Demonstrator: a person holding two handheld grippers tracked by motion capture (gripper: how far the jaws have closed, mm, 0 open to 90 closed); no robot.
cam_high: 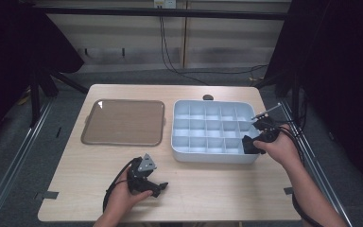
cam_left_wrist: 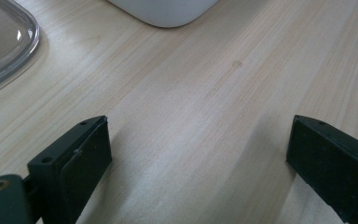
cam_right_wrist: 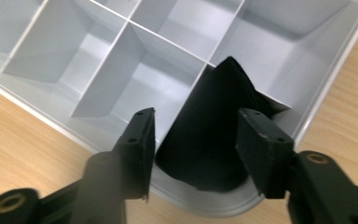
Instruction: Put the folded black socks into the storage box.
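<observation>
One black cloth (cam_right_wrist: 214, 130), one pale blue divided organiser tray (cam_high: 184, 142), one clear flat lid (cam_high: 123, 122) and two grippers were on the wooden table (cam_high: 217, 184). The right gripper (cam_right_wrist: 195, 144) hung over the tray's near right corner compartment, its jaws apart, with the folded cloth standing between them inside that compartment; a white divider wall rose just beyond the cloth. The pads did not visibly press on it. The left gripper (cam_left_wrist: 198, 154) rested low over bare table, jaws spread wide around nothing, the lid and tray ahead of it.
</observation>
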